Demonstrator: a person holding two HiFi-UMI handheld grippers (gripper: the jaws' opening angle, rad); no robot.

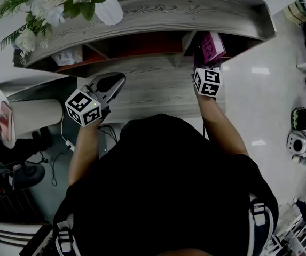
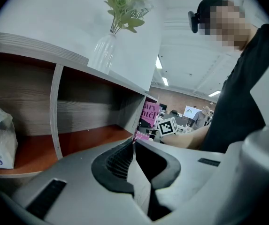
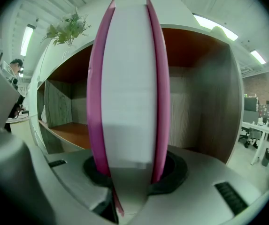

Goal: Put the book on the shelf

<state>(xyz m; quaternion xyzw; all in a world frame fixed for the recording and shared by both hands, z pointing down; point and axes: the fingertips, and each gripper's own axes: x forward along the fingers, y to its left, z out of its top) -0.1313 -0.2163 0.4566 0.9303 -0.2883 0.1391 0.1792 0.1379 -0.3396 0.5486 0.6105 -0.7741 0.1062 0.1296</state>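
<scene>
Book [image 3: 127, 93] edge-on, tight in right gripper [image 3: 129, 170], covers barely visible; left gripper [image 2: 134, 144] together, empty.

the right gripper [image 3: 132, 171] is clamped on an upright book [image 3: 127, 88], its dark pads pressing the two pink covers near their lower end, with the white page edge turned toward the camera. behind the book opens a compartment of the shelf [image 3: 204, 111], with a grey wood-grain back wall, a brown side wall at right and an orange-brown floor running left past a grey divider [image 3: 54, 102]. a leafy plant [image 3: 68, 28] stands on the shelf's top at upper left, and office desks [image 3: 261, 128] show far right.
</scene>
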